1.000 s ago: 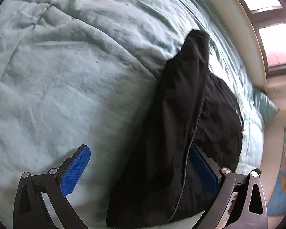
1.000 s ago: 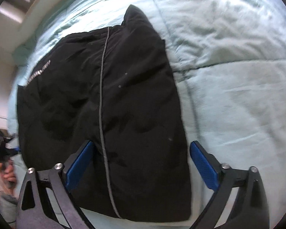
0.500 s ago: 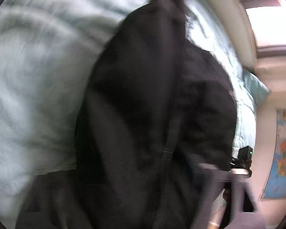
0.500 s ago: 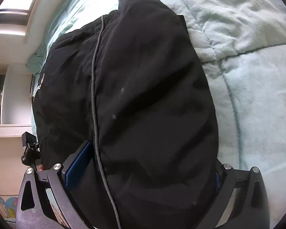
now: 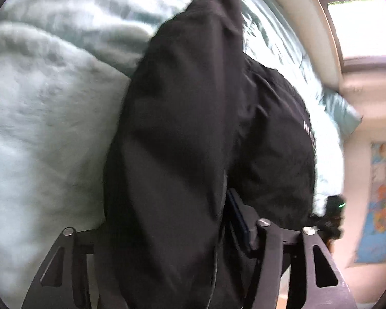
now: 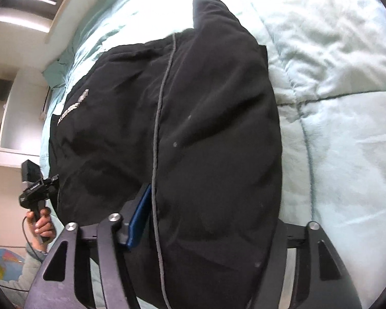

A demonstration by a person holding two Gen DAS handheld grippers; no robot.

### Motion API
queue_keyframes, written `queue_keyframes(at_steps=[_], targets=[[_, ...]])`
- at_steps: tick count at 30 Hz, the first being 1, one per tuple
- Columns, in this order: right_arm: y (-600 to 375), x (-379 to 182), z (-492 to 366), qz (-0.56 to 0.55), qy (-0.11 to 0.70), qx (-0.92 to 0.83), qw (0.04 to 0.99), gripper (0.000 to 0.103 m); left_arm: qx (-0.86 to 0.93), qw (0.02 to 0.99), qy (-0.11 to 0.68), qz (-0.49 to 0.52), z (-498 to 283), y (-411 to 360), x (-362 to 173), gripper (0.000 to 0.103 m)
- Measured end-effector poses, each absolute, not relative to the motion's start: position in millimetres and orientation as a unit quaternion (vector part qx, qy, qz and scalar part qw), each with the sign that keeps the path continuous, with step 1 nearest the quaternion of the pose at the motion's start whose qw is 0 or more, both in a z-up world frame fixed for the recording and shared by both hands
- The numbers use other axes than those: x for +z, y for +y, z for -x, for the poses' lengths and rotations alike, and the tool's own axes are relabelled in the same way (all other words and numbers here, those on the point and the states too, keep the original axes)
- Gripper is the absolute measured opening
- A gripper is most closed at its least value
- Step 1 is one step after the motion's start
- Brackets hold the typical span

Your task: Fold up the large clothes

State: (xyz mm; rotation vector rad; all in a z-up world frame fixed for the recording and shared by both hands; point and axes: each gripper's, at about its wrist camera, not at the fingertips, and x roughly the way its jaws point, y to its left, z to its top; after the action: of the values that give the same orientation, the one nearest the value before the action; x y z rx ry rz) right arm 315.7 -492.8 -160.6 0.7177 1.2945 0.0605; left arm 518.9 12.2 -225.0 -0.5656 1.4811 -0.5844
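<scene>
A large black padded jacket (image 5: pixel 193 103) lies on a pale green quilt (image 5: pixel 38 103). In the left wrist view a thick fold of it fills my left gripper (image 5: pixel 169 206). The right blue pad (image 5: pixel 235 213) presses on the cloth, the other finger is buried under it, and the jaws are opening a little. In the right wrist view the jacket (image 6: pixel 205 103), with a grey zip line and white lettering, bulges between the jaws of my right gripper (image 6: pixel 213 200). Those jaws are closing. The left blue pad (image 6: pixel 140 219) sits against the fabric and the right finger is covered.
The quilt (image 6: pixel 334 128) spreads wide to the right of the jacket. A hand (image 6: pixel 42 224) holds the left gripper's handle at the bed's edge. A window (image 5: pixel 360 25), a cream wall, a colourful map (image 5: pixel 380 206) and a shelf (image 6: pixel 10 152) lie beyond the bed.
Both grippers have come down onto the jacket, and the fabric now fills both views. The wide-open blue pads have closed in, and cloth has bunched up between each pair.
</scene>
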Motion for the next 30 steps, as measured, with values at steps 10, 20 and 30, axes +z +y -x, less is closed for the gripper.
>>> queue_keyframes(at_steps=[10, 20, 30], targets=[[-490.0, -139.8, -327.6, -0.296, 0.570, 0.025, 0.766, 0.055, -0.242, 0.753, 0.592, 0.153, -495.8, -30.7, -166.0, 0.029], [-437.6, -29.5, -271.4, -0.189, 0.505, 0.008, 0.842, 0.042, -0.284, 0.823, 0.486, 0.078, -404.8, -75.1, -28.5, 0.027], [-419.1, 35.5, -162.1, -0.157, 0.515, -0.003, 0.843, 0.042, -0.302, 0.807, 0.495, 0.112, -292.6, -25.5, -14.2, 0.027]])
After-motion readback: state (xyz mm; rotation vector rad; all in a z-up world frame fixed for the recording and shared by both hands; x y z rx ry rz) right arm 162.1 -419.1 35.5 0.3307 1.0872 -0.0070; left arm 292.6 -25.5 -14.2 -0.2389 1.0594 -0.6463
